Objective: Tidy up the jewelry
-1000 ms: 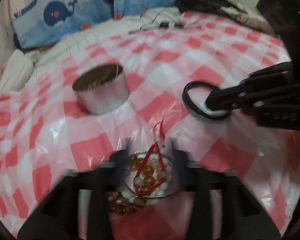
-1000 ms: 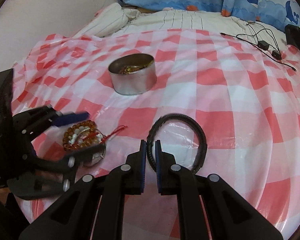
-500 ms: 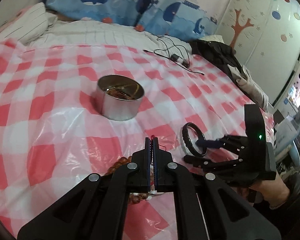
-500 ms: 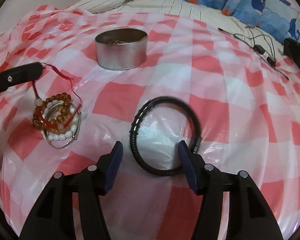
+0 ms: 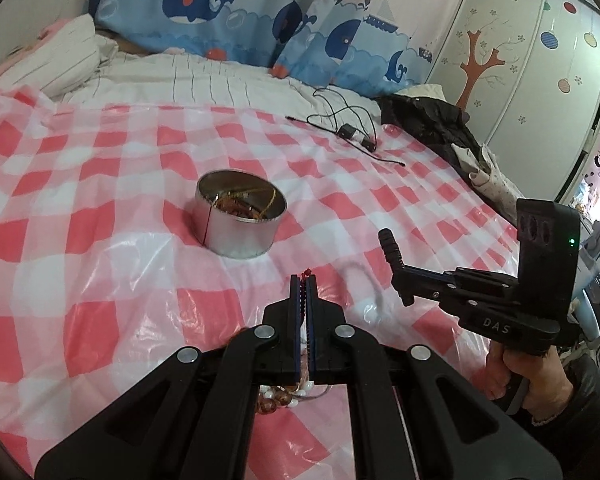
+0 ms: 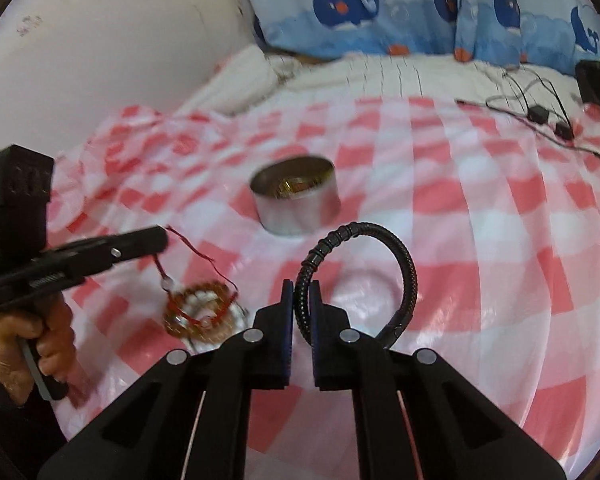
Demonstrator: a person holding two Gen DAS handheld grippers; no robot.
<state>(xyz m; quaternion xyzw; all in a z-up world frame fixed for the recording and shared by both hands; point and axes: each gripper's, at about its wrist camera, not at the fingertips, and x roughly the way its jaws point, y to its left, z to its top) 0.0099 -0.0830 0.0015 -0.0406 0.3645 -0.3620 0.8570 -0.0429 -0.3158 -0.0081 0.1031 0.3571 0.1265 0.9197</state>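
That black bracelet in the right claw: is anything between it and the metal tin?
Nothing visible. The right claw holds the black bracelet up, and only bare checkered cloth lies between it and the open tin. The bead bracelets hang off to the left.

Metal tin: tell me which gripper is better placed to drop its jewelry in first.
Probably left. The left gripper, shut on the beaded bracelets' red cord, points straight at the metal tin; the right gripper holds the black bracelet farther off.
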